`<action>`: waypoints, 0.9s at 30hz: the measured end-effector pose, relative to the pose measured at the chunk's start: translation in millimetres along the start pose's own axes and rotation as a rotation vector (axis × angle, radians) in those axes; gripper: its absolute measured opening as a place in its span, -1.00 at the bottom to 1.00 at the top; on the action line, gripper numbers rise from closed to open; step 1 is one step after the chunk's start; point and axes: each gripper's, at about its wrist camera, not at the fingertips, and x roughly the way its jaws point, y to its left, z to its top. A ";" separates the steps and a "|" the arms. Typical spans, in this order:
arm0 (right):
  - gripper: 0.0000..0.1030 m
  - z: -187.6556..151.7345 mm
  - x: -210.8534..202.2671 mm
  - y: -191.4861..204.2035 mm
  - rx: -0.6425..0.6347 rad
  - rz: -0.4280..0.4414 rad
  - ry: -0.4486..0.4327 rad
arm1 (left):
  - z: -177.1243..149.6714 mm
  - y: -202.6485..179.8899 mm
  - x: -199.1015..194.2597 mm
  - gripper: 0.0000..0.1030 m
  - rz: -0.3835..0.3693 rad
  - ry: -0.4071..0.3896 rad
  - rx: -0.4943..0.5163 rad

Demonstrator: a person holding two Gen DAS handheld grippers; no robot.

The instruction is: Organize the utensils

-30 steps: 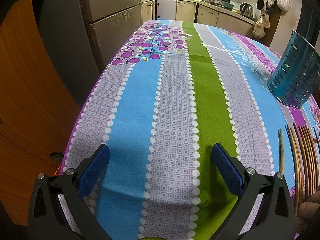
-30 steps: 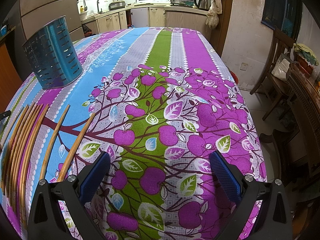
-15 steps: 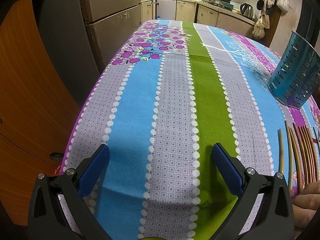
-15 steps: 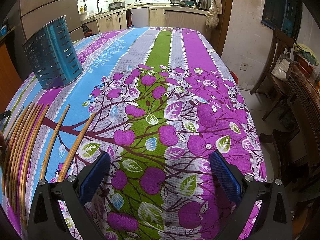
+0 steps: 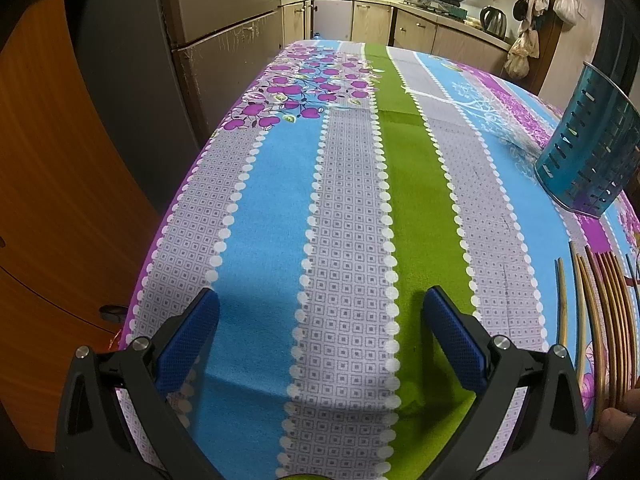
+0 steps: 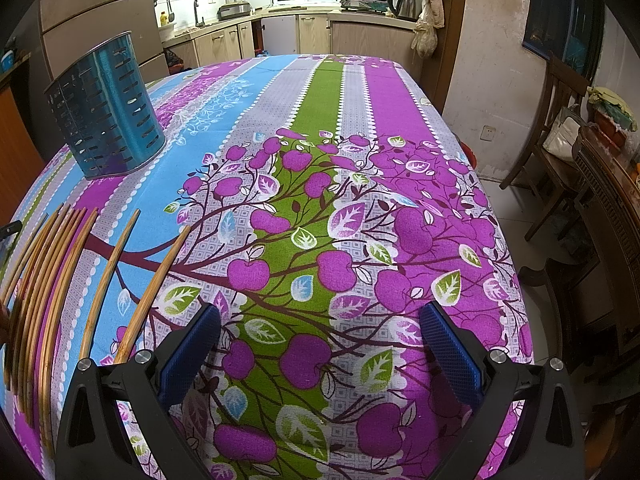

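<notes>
A table wears a bright cloth with blue, green, grey and purple stripes and purple fruit on branches. A blue metal cup with slots stands upright on it. Near it lie many wooden chopsticks, most bunched close together, two a little apart

tablecloth mostly bare; holder and chopsticks crowd, seemingly, one side.

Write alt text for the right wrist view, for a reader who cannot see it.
An open, empty right gripper hovers over a table with a purple, blue and green floral tablecloth. Bamboo chopsticks lie spread at the left, and a perforated blue utensil holder stands upright beyond them. A kitchen counter lies behind.
</notes>
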 end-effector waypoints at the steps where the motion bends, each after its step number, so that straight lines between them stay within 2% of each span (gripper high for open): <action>1: 0.94 0.0 0.0 0.0 0.000 0.000 0.000 | 0.1 0.0 0.0 0.91 -0.001 0.000 0.000; 27: 0.94 -0.1 -0.5 -0.2 0.000 0.000 0.000 | 0.9 -0.6 1.0 0.91 -0.004 -0.001 -0.002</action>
